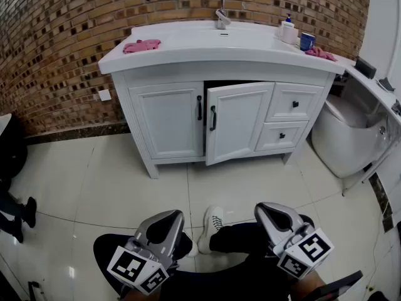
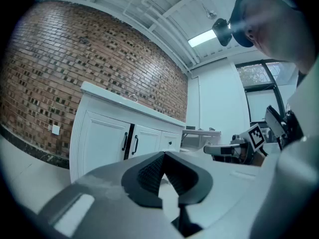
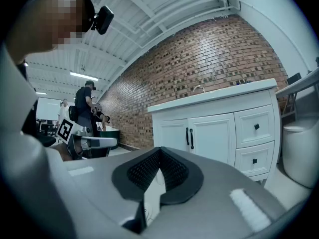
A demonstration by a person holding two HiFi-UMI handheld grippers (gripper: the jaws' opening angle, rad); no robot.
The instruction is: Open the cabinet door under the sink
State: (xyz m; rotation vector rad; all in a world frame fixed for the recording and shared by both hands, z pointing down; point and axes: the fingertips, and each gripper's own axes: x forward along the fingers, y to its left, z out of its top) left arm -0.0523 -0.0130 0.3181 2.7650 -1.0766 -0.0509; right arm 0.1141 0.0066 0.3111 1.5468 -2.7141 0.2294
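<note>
The white sink cabinet [image 1: 166, 121] stands against the brick wall, far ahead of me. Its right door [image 1: 238, 121] hangs partly ajar, with a dark gap along its top edge and a black handle [image 1: 213, 118]. The left door [image 1: 169, 119] sits flush, and its handle [image 1: 200, 107] is beside the gap. My left gripper [image 1: 174, 214] and right gripper [image 1: 263, 207] are low by my lap, well short of the cabinet. Both are shut with nothing between the jaws. The left gripper view shows that gripper [image 2: 163, 154] facing the cabinet doors [image 2: 130, 138]. The right gripper [image 3: 159, 149] faces the cabinet [image 3: 209, 133] too.
Two drawers [image 1: 291, 118] sit right of the doors, and a white toilet [image 1: 351, 137] stands further right. On the countertop are a faucet [image 1: 219, 8], a pink cloth [image 1: 141, 45], a soap bottle [image 1: 287, 29] and a blue cup [image 1: 306, 41]. My shoe [image 1: 213, 221] rests on the tiled floor. Another person's feet [image 1: 15, 212] are at the left.
</note>
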